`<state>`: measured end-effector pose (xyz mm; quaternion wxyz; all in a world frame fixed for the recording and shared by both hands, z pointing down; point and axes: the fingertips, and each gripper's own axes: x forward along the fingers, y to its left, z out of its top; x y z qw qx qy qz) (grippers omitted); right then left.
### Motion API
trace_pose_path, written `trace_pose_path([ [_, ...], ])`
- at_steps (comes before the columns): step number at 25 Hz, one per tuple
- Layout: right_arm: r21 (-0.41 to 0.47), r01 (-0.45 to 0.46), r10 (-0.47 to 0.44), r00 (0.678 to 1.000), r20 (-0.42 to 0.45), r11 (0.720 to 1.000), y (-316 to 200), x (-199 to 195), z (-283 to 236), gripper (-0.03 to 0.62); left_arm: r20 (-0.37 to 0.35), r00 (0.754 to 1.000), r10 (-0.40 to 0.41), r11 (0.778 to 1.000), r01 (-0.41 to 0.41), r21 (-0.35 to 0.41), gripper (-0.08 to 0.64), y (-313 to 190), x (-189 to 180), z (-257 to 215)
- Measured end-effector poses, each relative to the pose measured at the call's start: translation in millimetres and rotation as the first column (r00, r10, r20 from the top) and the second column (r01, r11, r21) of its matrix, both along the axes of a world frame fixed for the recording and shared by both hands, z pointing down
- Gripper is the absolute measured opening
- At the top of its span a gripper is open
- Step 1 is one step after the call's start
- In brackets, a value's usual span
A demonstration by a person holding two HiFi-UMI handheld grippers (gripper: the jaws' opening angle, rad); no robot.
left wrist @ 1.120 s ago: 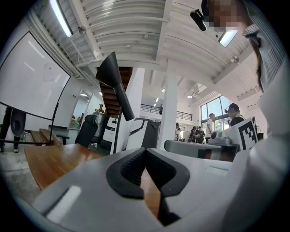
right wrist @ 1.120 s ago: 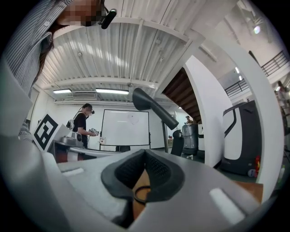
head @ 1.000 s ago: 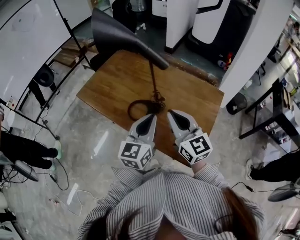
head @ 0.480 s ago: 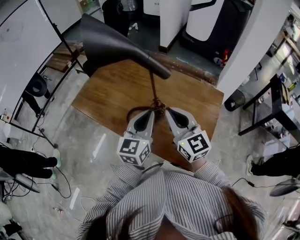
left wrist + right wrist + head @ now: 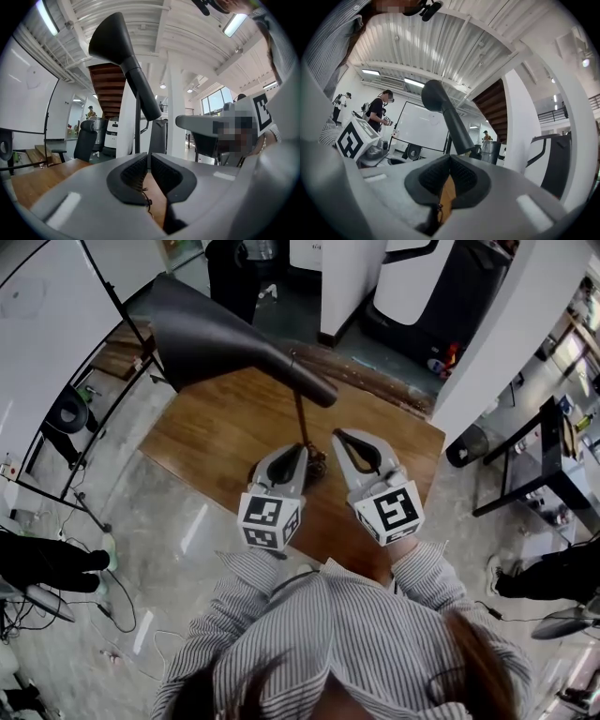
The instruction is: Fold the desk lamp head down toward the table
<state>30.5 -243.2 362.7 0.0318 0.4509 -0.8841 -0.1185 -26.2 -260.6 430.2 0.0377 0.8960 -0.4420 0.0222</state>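
Black lamp head (image 5: 211, 334) sat raised, nothing folded; your left gripper (image 5: 298, 454) and right gripper (image 5: 339, 435) were clenched empty by the stem (image 5: 302, 418).

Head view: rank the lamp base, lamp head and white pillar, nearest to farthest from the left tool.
1. lamp base, beside the left tool tip.
2. lamp head, above, angled left.
3. white pillar, on the floor past the table.

Lamp base (image 5: 317, 465): largely covered by the left tool (image 5: 298, 455) in the head view; outline cannot be told.
Lamp stem (image 5: 137, 123): lower end hidden behind that tool's pressed-together jaws in the left gripper view.
Table (image 5: 216, 432): near edge covered by the right tool (image 5: 340, 436) and a striped shirt (image 5: 328, 643).
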Motion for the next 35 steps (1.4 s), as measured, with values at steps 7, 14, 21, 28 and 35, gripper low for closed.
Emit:
trace_pose_path([
  [7, 0.022, 0.025, -0.023, 0.998, -0.064, 0.999, -10, -4, -18, 0.002, 0.022, 0.999, -0.048, 0.999, 0.048, -0.007, 0.114, -32, 2, 7],
  [14, 0.120, 0.015, 0.014, 0.970, -0.242, 0.993, -28, -2, -31, 0.085, 0.023, 0.998, -0.051, 0.998, 0.052, -0.045, 0.138, -48, 12, 21],
  [21, 0.155, 0.029, 0.042, 0.897, -0.440, 0.988, -51, -11, -17, 0.198, 0.038, 0.997, -0.060, 0.995, 0.063, -0.079, 0.118, -60, 17, 33],
  [28, 0.162, 0.008, 0.066, 0.892, -0.447, 0.987, -67, -18, -17, 0.198, 0.042, 0.997, -0.061, 0.994, 0.064, -0.093, 0.048, -66, 17, 40],
  [35, 0.163, 0.003, 0.067, 0.904, -0.423, 0.987, -64, -14, -15, 0.195, 0.036, 0.998, -0.056, 0.994, 0.059, -0.087, 0.048, -65, 20, 43],
])
